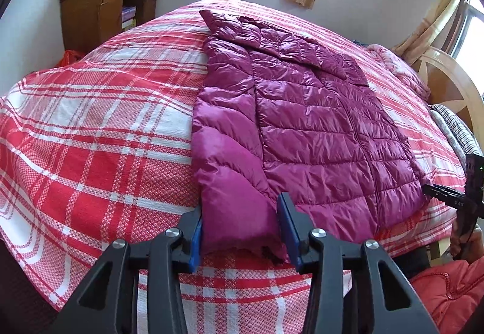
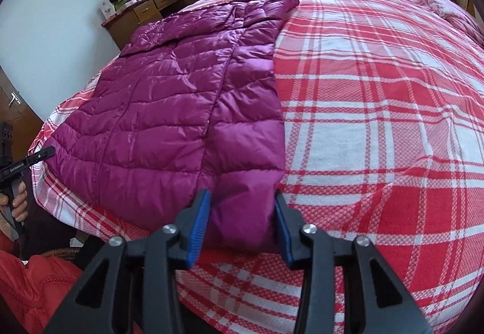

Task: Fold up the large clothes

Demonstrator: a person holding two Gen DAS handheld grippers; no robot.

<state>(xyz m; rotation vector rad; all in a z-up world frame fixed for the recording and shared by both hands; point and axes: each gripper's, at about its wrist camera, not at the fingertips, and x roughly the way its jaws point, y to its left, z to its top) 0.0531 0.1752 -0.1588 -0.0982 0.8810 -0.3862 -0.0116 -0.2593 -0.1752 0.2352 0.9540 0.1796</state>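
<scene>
A magenta quilted puffer jacket lies flat on a bed with a red and white plaid cover, its hem at the near edge. My left gripper straddles the hem's left corner, blue pads on either side of the fabric without visibly squeezing it. My right gripper straddles the hem's right corner the same way, the cloth lying unbunched between its pads. Each gripper also shows at the edge of the other's view: the right gripper and the left gripper.
A wooden cabinet piled with clothes stands beyond the bed. A headboard and a pink quilt lie at the right end. A red padded garment is near me, and a hand grips the left tool.
</scene>
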